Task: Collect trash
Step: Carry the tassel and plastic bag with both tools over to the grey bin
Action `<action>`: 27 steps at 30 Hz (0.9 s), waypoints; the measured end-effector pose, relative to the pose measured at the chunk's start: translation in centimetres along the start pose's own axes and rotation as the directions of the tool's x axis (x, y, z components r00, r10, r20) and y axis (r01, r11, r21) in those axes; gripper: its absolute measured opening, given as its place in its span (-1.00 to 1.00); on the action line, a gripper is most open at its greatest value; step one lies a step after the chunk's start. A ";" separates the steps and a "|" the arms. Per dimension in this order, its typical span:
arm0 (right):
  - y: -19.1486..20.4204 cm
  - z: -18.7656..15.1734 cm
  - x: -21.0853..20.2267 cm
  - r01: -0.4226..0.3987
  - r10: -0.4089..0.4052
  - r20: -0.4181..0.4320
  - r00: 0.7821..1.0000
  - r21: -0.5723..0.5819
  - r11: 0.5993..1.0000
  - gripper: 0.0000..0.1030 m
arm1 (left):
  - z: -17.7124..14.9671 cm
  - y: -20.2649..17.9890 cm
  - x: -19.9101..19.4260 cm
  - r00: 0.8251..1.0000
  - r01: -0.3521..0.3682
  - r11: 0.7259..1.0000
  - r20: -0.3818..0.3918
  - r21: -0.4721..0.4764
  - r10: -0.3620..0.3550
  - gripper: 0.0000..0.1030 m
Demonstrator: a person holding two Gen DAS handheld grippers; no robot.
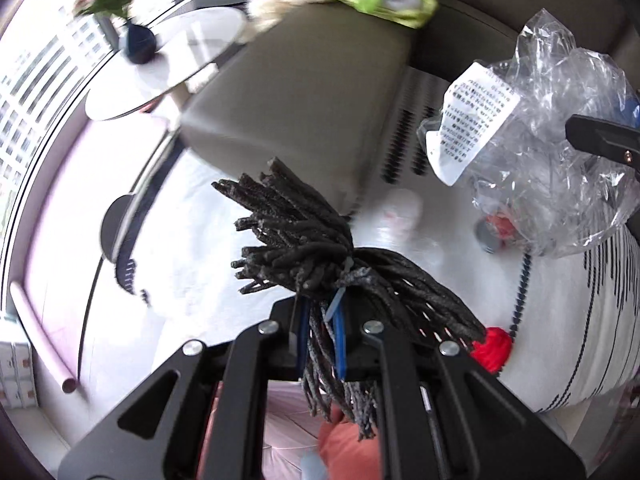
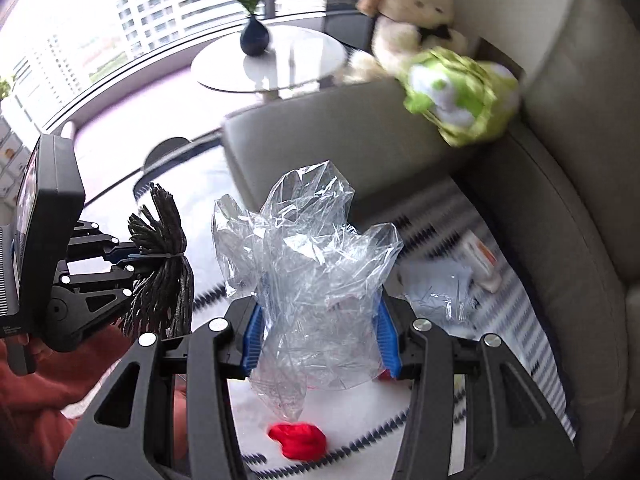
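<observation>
Left gripper [image 1: 320, 332] fingers pinch a dark yarn bundle [image 1: 296, 236]; right gripper [image 2: 320, 336] fingers loosely bracket a crumpled plastic bag [image 2: 308, 264], which could slip out

Both wrist cameras look forward along their fingers, close above the sofa seat, toward its armrest [image 1: 304, 92]. Both views share the round side table [image 2: 272, 60], the vase [image 1: 138, 44] and the plush toys [image 2: 460, 92].

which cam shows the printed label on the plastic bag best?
Left wrist. The white printed label faces that camera on the crumpled clear plastic bag, text lines visible though too blurred to read. In the right wrist view the right gripper clamps the same bag, but the label is not visible there.
</observation>
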State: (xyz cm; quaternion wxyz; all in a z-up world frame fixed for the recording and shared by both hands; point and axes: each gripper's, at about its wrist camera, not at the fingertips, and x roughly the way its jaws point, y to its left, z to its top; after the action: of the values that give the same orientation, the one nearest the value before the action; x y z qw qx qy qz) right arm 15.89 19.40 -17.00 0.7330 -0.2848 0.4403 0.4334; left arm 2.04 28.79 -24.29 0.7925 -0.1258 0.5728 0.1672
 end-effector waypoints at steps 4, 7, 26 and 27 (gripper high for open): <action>5.4 6.2 1.6 -0.052 0.054 0.023 0.998 -0.080 0.995 -0.13 | 0.1 7.8 -0.9 0.999 -0.044 0.994 0.000 -0.097 0.045 -0.79; 10.0 10.8 3.6 -0.089 0.095 0.036 0.995 -0.135 0.987 -0.13 | 0.0 13.8 -1.6 0.996 -0.088 0.983 0.006 -0.163 0.091 -0.79; 36.8 26.6 21.4 -0.284 0.299 -0.005 0.954 -0.331 0.900 -0.12 | -5.1 42.7 1.4 0.916 -0.380 0.730 -0.123 -0.568 0.381 -0.79; 37.7 26.9 22.6 -0.290 0.303 -0.011 0.953 -0.327 0.900 -0.12 | -5.3 43.5 2.2 0.914 -0.384 0.721 -0.126 -0.577 0.386 -0.79</action>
State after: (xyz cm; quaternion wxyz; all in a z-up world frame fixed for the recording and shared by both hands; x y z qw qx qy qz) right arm -1.41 66.97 -26.44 0.6103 -0.3225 0.3862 0.6119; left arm -19.71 66.70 -28.40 0.6622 -0.2437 0.5043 0.4976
